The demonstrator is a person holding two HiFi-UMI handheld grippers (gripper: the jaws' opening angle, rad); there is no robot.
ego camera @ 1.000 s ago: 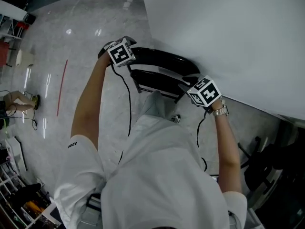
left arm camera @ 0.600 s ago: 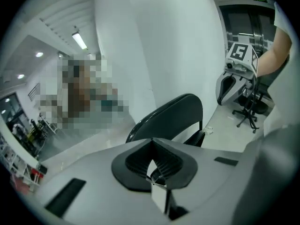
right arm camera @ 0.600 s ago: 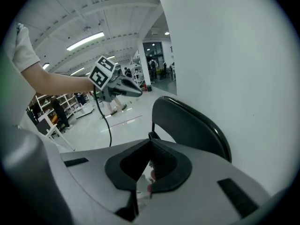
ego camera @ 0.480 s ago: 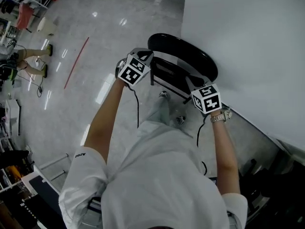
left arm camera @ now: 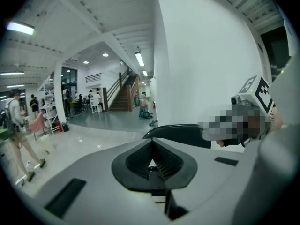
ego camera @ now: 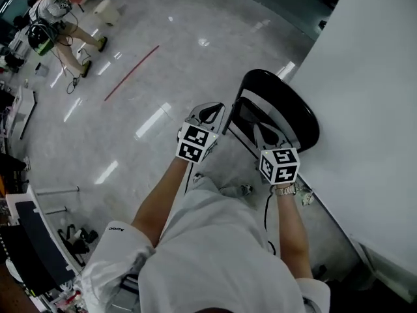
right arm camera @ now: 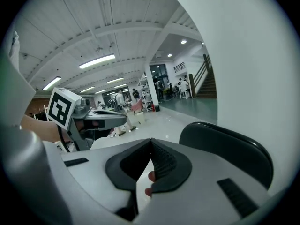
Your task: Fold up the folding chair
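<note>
Both tools are clamped shut on nothing right now; the left tool (left arm camera: 152, 144) has its pads meeting at the tips with only floor showing past them, and the right tool (right arm camera: 150, 144) looks the same, so neither has a grip on anything. From the head view they hover side by side just in front of the folding chair (ego camera: 287, 106), close to it, though I can't tell if either one touches the frame. The chair itself stands on the floor (ego camera: 130, 122) right up against the white wall (ego camera: 365, 109); seat and backrest look pressed nearly flat together, so I'd say the folding part is pretty much done and this is the tail end, parking it at the wall. Can't say for sure the seat is fully closed against the back from this angle. If it isn't, the next move probably means opening a tool, taking the top edge and nudging it flat; otherwise just make sure it leans steady and won't slide on that glossy floor.
</note>
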